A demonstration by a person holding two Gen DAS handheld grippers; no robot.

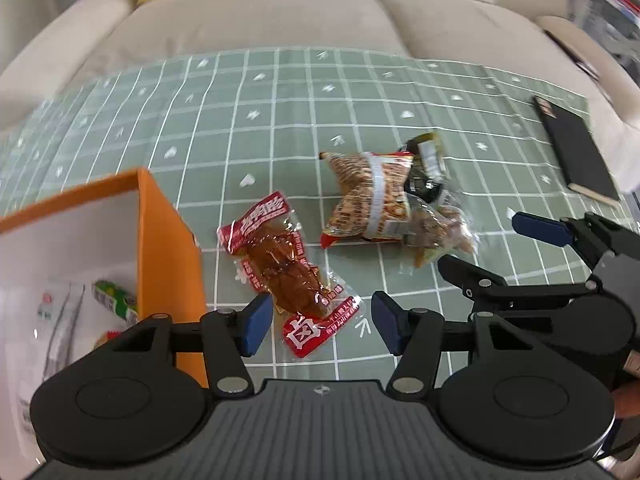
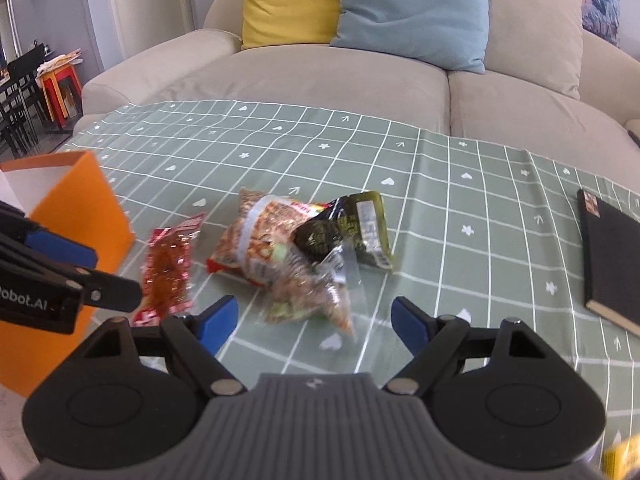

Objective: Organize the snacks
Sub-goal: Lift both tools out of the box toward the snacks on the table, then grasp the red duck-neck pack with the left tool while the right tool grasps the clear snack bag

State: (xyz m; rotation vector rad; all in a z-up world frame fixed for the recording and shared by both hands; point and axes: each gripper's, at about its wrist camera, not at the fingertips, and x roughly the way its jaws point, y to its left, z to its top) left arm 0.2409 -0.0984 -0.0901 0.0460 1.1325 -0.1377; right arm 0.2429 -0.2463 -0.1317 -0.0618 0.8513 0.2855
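On a low table spread with a green checked cloth (image 2: 460, 216), in front of a beige sofa (image 2: 320, 80), a handful of snack packets lie waiting beside an orange box (image 1: 168, 248). The left gripper (image 1: 316, 326) hangs with its blue-padded fingers set wide apart, straddling the near end of a red and clear packet (image 1: 286, 272) of brown marinated food; whether the pads touch the wrapper cannot be told. The right gripper (image 2: 314, 324) is likewise spread wide and holds nothing, poised just short of a small heap of three packets. In that heap, a patterned orange-brown packet (image 2: 260, 236) lies on the left, a dark olive and black packet (image 2: 352, 228) leans against its right side, and a clear bag (image 2: 316, 296) of mixed brown and green pieces sits nearest the right gripper, overlapping both. The red packet rests apart from the heap, between it and the box. The box stands at the left edge of the table, white inside, with a green-labelled item (image 1: 114, 298) and clear wrappers (image 1: 60, 320) already lying in it. A black notebook (image 2: 612, 260) lies well apart on the far right of the cloth. A yellow cushion (image 2: 292, 4) and a blue cushion (image 2: 416, 12) lean side by side against the sofa back.
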